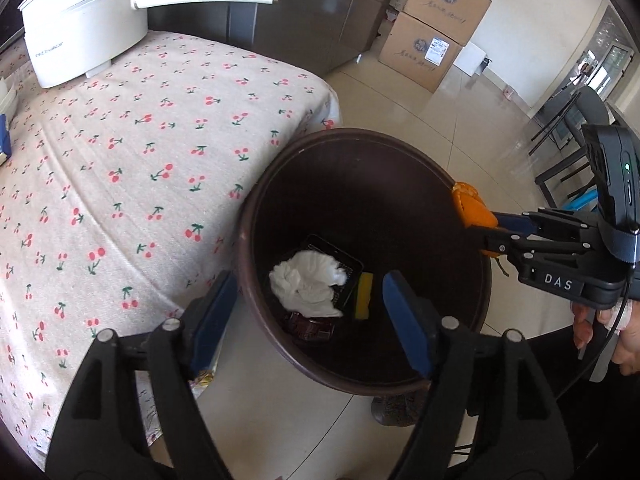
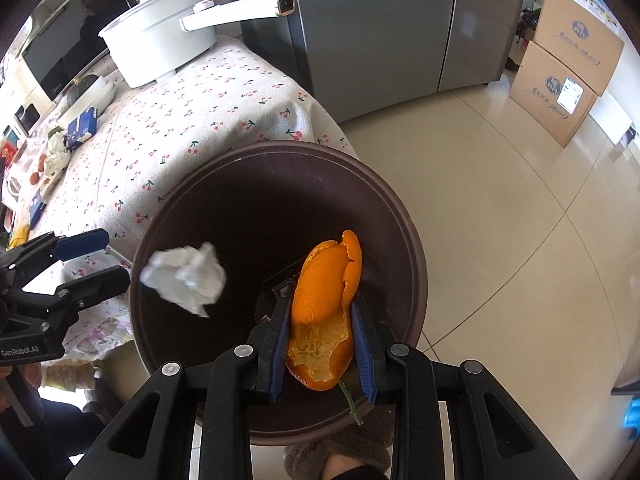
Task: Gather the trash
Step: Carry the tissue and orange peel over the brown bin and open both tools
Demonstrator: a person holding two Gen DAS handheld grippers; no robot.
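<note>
A dark brown round trash bin (image 1: 460, 184) (image 2: 404, 236) stands on the floor beside the table. A crumpled white tissue (image 1: 308, 284) (image 2: 184, 276) is inside it, with a black tray (image 1: 348, 264), a yellow piece (image 1: 365, 296) and a dark wrapper (image 1: 310, 326) at the bottom. My left gripper (image 1: 310, 316) (image 2: 100, 254) is open and empty over the bin's left rim. My right gripper (image 2: 322, 340) (image 1: 486, 228) is shut on an orange peel (image 2: 324, 292) (image 1: 472, 206) held over the bin's right side.
The table with a cherry-print cloth (image 1: 120, 160) (image 2: 192, 120) holds a white pot (image 1: 80, 20) (image 2: 160, 36) and clutter at its far end (image 2: 60, 140). Cardboard boxes (image 1: 436, 24) (image 2: 568, 64) stand on the tiled floor. A grey fridge (image 2: 380, 28) is behind.
</note>
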